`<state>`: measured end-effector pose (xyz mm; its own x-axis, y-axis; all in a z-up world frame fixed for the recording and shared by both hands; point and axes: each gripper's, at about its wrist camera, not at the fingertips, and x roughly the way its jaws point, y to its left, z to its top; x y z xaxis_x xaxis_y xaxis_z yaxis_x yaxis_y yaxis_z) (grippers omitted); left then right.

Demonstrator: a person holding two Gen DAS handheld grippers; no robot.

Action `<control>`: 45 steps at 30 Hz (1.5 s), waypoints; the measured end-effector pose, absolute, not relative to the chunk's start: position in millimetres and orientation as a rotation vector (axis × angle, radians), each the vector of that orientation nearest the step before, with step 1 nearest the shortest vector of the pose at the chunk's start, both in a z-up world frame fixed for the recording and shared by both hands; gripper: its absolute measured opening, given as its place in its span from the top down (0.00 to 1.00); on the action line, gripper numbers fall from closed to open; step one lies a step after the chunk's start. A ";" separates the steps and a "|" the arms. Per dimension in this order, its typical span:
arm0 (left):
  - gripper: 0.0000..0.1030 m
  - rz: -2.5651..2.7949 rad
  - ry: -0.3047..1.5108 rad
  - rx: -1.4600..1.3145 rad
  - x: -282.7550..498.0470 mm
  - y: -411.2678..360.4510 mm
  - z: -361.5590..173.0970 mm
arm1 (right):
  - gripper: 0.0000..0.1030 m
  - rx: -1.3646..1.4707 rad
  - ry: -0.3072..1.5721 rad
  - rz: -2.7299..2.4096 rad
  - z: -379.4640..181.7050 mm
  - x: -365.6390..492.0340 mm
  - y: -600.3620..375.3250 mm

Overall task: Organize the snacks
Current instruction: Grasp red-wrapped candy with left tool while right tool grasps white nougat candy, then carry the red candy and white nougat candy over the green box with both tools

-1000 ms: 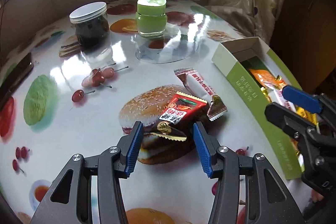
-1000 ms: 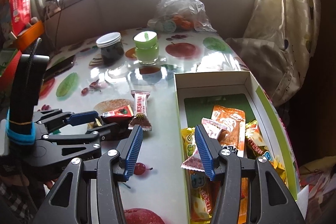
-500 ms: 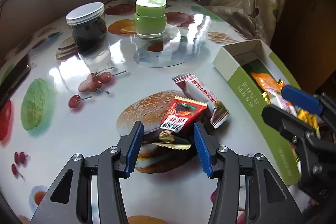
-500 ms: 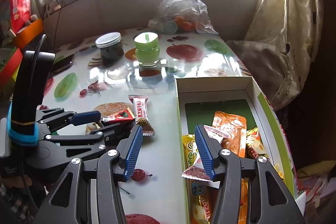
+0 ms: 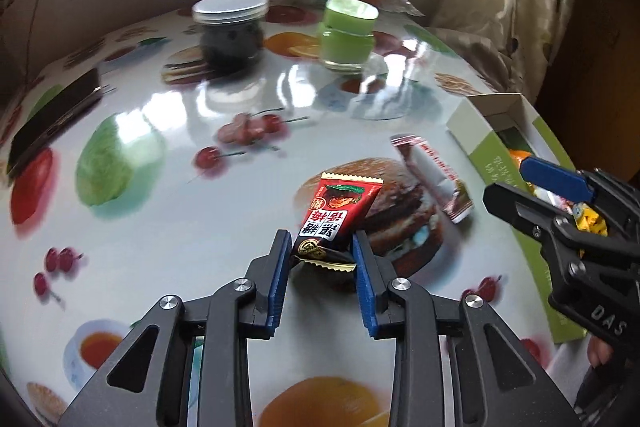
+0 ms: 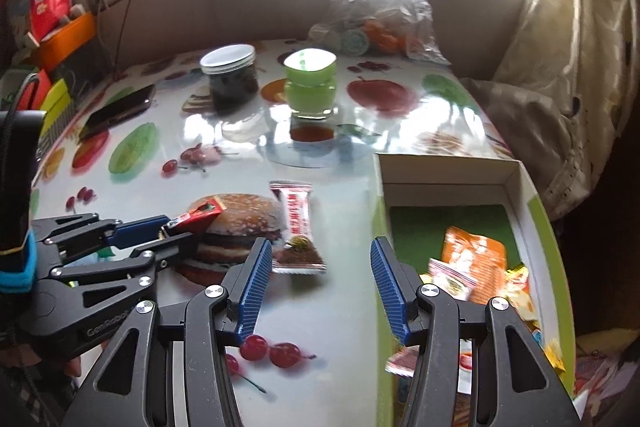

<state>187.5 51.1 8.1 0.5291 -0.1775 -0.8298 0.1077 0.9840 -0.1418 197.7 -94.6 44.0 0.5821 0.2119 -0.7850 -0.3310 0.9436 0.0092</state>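
Left wrist view: left gripper (image 5: 320,253), blue-padded jaws just closing in and now narrow, both pads against the crimped lower end of a red snack packet (image 5: 340,211). Packet tilts up and away from the jaws above the printed tablecloth (image 5: 160,227), over its burger picture.

Second item: red-and-white snack bar (image 5: 434,177), lying flat on the cloth just right of the red packet, between it and the box.

Green-and-white cardboard box (image 5: 476,143), open-topped, at the table's right edge, holding several wrapped snacks, orange and yellow among them.

Right gripper (image 5: 516,189), seen from the side at the right of the frame, above the box's near wall.

Right wrist view: right gripper (image 6: 320,267), jaws wide apart, nothing between the pads; it hangs over the cloth with the box wall (image 6: 382,187) just under its right finger. The snack bar (image 6: 296,223) lies ahead of its left finger.

Background stock: dark jar with white lid (image 6: 232,79), green-lidded jar (image 6: 310,83), clear plastic bag (image 6: 380,7), phone (image 6: 120,111) at the left of the table.
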 end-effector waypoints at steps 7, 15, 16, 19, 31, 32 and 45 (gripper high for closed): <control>0.69 -0.119 0.995 -0.135 172.6 76.1 8.5 | 0.50 -0.165 0.913 0.365 35.0 211.1 -75.6; 0.69 -0.100 0.988 -0.167 161.9 88.7 8.1 | 0.51 -0.191 0.948 0.368 20.1 223.2 -65.2; 0.69 -0.100 0.987 -0.172 161.5 89.7 8.0 | 0.52 -0.194 0.953 0.367 18.2 224.1 -64.3; 0.69 -0.102 0.986 -0.180 161.1 90.9 7.9 | 0.56 -0.194 0.966 0.373 13.4 226.1 -62.1; 0.69 -0.098 0.986 -0.182 161.2 90.8 7.9 | 0.72 -0.165 0.977 0.354 6.2 228.2 -63.8; 0.69 -0.097 0.986 -0.184 161.2 91.1 8.0 | 0.75 -0.165 0.976 0.351 6.2 228.0 -64.3; 0.69 -0.075 0.975 -0.208 152.6 93.4 11.4 | 0.82 -0.162 0.953 0.373 15.2 209.0 -62.5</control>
<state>152.6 93.4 11.4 0.5601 -0.1562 -0.8136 -0.0307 0.9775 -0.2088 209.0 -62.5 15.2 0.5214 0.2393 -0.8191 -0.3803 0.9244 0.0280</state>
